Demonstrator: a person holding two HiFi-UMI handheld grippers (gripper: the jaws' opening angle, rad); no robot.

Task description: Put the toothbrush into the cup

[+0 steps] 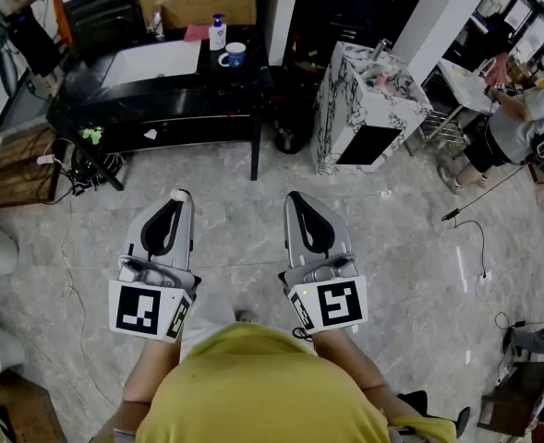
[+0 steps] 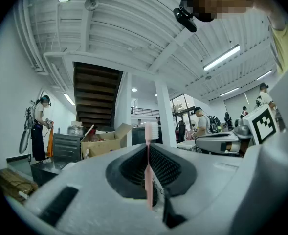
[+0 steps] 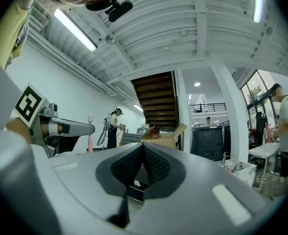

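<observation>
I am holding the left gripper [image 1: 180, 196] level, and its fingers [image 2: 130, 166] are pinching the pink toothbrush [image 2: 147, 166], which is standing upright between them with its bristle head on top. The right gripper [image 1: 296, 196] is hovering just beside it, also level, with its fingers [image 3: 156, 166] pressing together and nothing lying between them. Both grippers are hanging over the grey marble floor [image 1: 392, 247], well apart from the black bench [image 1: 161, 100] ahead of me. The blue-and-white cup [image 1: 234, 55] is sitting on that bench, just beside a pump bottle [image 1: 217, 32].
</observation>
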